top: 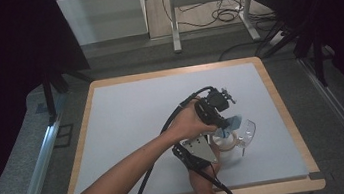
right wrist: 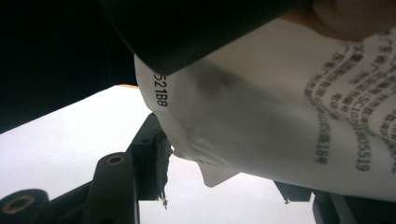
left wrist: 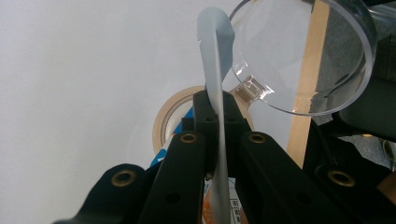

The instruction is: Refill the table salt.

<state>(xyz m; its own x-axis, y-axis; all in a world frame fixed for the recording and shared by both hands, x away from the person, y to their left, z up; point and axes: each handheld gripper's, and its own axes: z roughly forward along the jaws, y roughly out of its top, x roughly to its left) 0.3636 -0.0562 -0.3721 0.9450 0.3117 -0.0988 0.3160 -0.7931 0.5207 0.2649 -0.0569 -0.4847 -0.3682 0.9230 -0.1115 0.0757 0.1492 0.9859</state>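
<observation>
We work near the right front corner of the pale table mat (top: 128,128), and we place everything by the clear plastic cup (top: 243,135) that lies tipped there, its round rim facing away from the hands. Just left of the cup our left gripper (top: 218,121) has its jaws pressed together on a thin blue-grey strip (left wrist: 215,88) — the strip stands on edge between the black jaws and rises past the cup's rim. Below the cup, toward the front edge, a white container (top: 227,146) with a printed label (right wrist: 299,116) sits between the jaws of our right gripper (top: 213,154); the jaws stand part way apart around it, one pad against the label's torn lower edge. A ring of tan tape (left wrist: 173,112) lies flat on the mat behind the strip. Left of the cup and behind it the mat is bare — wide room out to the wooden border (top: 283,112).
</observation>
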